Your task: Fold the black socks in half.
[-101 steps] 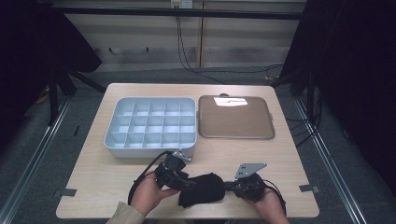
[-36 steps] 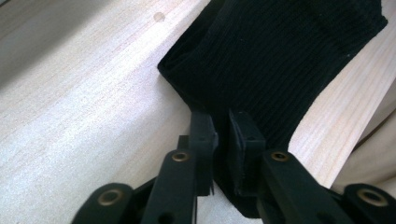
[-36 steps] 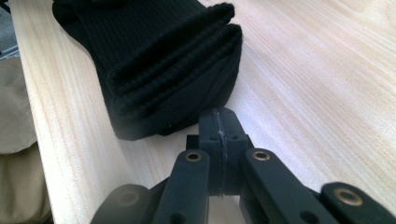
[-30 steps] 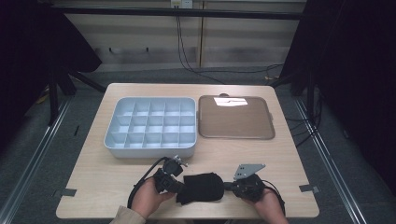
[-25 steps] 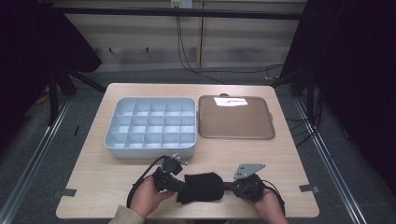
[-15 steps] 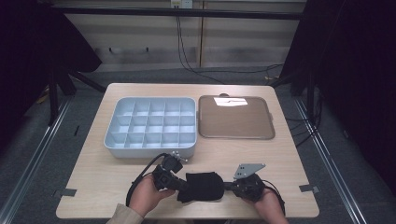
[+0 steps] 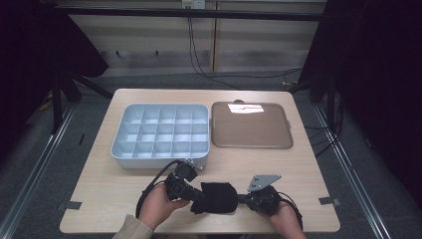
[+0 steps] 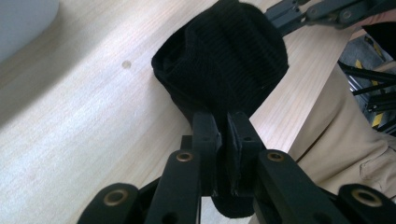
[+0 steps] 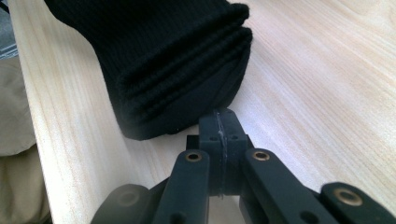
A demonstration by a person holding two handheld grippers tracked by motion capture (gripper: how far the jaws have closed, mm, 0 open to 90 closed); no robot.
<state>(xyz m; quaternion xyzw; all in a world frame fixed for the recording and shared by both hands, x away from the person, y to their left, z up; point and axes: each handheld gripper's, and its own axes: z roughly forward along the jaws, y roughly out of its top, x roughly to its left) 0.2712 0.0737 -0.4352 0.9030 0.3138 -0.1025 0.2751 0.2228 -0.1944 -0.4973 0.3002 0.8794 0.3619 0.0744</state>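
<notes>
Black knit cloth (image 7: 215, 197) is lying bunched between both grippers. Left gripper (image 8: 223, 128) is clamping its near edge — fabric is sitting between the fingers (image 8: 205, 135). Right gripper (image 9: 220, 126) is resting with fingers pressed together — cloth just beyond their tips.

Light wooden table (image 7: 124, 189) carries grey compartment tray (image 7: 161, 133), brown flat tray (image 7: 251, 127), black folded cloth (image 7: 218, 197) near front edge.

A lab recording bay: dark curtains flank the wooden counter (image 7: 124, 184) (floor rails beside it), cables trailing behind it.
</notes>
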